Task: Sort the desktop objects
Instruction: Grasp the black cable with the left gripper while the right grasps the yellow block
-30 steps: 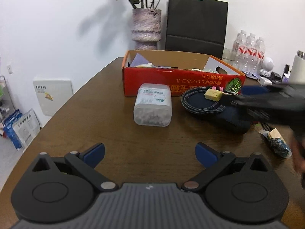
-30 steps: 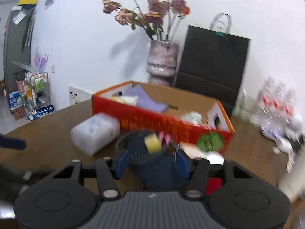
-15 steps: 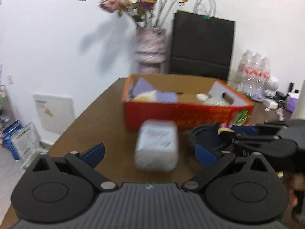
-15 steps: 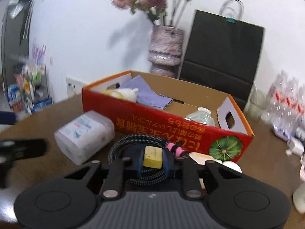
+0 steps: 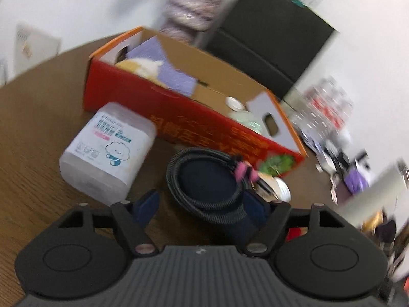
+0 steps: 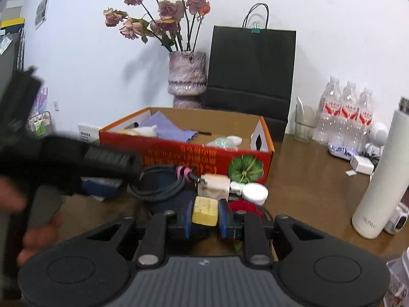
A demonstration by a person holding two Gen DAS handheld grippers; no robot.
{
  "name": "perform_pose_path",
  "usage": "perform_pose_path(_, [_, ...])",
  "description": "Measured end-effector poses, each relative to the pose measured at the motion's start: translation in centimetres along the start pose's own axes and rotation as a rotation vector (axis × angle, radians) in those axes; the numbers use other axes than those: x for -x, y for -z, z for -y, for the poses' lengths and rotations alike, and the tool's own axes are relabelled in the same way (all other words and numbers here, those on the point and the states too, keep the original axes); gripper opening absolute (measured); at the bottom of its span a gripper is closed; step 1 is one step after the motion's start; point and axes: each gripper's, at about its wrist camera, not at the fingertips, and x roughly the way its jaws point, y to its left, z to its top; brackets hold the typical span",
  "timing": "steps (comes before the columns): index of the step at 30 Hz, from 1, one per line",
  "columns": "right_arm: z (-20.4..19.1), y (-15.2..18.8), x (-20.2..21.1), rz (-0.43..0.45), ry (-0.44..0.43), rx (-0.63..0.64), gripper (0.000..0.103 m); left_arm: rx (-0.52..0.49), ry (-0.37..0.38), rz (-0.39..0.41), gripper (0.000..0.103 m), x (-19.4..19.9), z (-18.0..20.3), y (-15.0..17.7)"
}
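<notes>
My right gripper (image 6: 205, 217) is shut on a small yellow block (image 6: 204, 211), held just in front of the dark blue pouch (image 6: 163, 204). A coiled black cable (image 5: 179, 189) with pink ties lies on that pouch (image 5: 207, 179). My left gripper (image 5: 202, 206) is tilted over the coil and its jaws are closing. The coil and pouch sit between them, with a gap at the left pad. The red cardboard box (image 5: 194, 130) behind holds a purple cloth and small items. A clear tub of cotton swabs (image 5: 107, 148) stands left of the coil.
A beige cube (image 6: 214, 185), a white round thing (image 6: 255, 192) and something red lie by the box (image 6: 184, 153). Behind it are a vase of dried roses (image 6: 186, 76) and a black paper bag (image 6: 250, 76). Water bottles (image 6: 345, 117) and a white flask (image 6: 378, 184) stand at the right.
My left gripper swung right from the swab tub to the cable coil, rolled, and its jaws narrowed. My right gripper shut on the yellow block and drew it off the coil.
</notes>
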Motion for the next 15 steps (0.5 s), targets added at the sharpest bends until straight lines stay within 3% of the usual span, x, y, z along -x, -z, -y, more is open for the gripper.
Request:
perform_pose_path(2, [0.2, 0.5, -0.1, -0.007, -0.011, -0.012, 0.020, 0.077, -0.019, -0.020, 0.064, -0.9, -0.6, -0.2])
perform_pose_path(3, [0.3, 0.7, 0.0, -0.009, -0.014, -0.017, 0.020, 0.097, -0.021, -0.031, 0.038, -1.0, -0.9, -0.3])
perform_pose_path(6, [0.7, 1.0, 0.1, -0.013, -0.020, -0.036, 0.020, 0.136, -0.002, -0.015, 0.019, -0.7, -1.1, -0.1])
perform_pose_path(9, [1.0, 1.1, 0.4, -0.009, -0.019, -0.056, 0.020, 0.122, 0.001, 0.035, 0.012, 1.2, -0.7, 0.2])
perform_pose_path(15, [1.0, 1.1, 1.9, 0.018, -0.023, -0.071, 0.020, -0.076, 0.018, 0.174, 0.010, 6.7, 1.8, 0.4])
